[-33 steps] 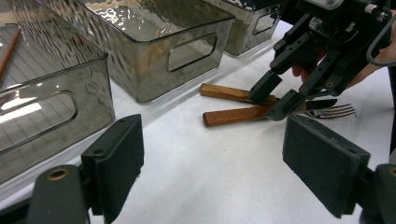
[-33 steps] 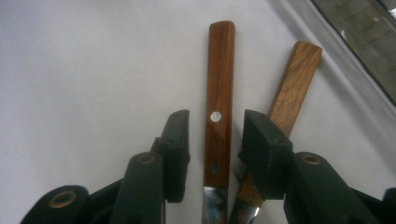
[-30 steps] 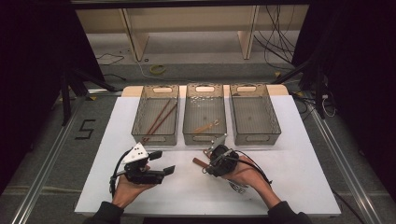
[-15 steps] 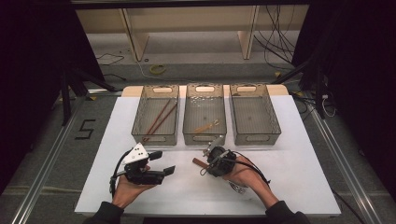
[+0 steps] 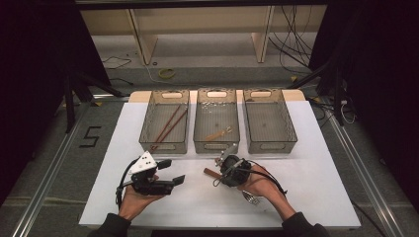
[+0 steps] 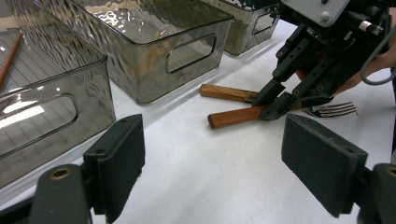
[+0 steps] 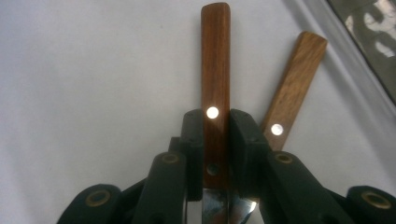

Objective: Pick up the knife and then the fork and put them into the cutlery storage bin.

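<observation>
I'm closing the right gripper [image 7: 216, 135] on a wooden handle [image 7: 215, 60]; its jaws have just been closing, and in the right gripper view the pads are pressing on both sides of that handle, just by its rivet, with shiny metal showing below. In the left gripper view that same gripper [image 6: 273, 100] is pinching the nearer handle [image 6: 233, 116] at its metal end, low over the table. A second wooden handle [image 7: 294, 88] is lying just beside the held one, a little angled away, apart from the pads. A fork [image 6: 329, 109] is resting with its tines behind the right gripper, toward my right hand [image 5: 257, 180].

I'm holding the left gripper [image 5: 170, 173] with its jaws standing wide apart and nothing between them; in the left gripper view both pads [image 6: 121, 163] are hanging over bare white table [image 6: 210, 177].

In the high view the held piece [image 5: 211, 172] is sitting near the middle of the table, closer to its near edge, just in front of the middle bin [image 5: 216, 121]. Three clear bins are lining the far edge: the left bin [image 5: 165, 123] is holding chopsticks [image 5: 168, 126], the middle one is holding a small wooden-handled piece [image 5: 218, 134], and what the right bin [image 5: 269, 121] holds I can't tell. My left hand [image 5: 136, 200] is sitting near the table's near left corner.
</observation>
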Motion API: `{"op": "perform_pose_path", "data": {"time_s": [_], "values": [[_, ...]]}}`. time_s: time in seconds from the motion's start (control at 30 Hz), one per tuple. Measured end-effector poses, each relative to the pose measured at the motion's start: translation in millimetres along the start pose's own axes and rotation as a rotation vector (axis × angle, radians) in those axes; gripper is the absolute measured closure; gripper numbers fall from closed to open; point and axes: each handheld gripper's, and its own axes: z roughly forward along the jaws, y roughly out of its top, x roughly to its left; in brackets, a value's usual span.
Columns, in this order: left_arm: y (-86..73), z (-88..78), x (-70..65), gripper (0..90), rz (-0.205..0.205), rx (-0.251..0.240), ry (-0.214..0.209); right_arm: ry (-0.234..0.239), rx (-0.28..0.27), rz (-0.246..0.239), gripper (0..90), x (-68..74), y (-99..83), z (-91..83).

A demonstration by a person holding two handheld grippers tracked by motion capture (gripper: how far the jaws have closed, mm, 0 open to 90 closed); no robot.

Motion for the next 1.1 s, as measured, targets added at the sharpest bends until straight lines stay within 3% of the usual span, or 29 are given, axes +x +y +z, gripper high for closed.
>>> {"op": "perform_pose_path", "data": {"time_s": [0.6,1.1], "values": [[-0.2,0.0,0.6,21.2,-0.004,0.001,-0.003,0.012,-0.107,0.073,77.4,-12.0,-1.4,-24.3],[-0.3,-1.1,2.0,21.1,-0.018,-0.020,-0.004,-0.050,-0.280,0.178,77.3,-52.5,-3.1,-79.1]]}}
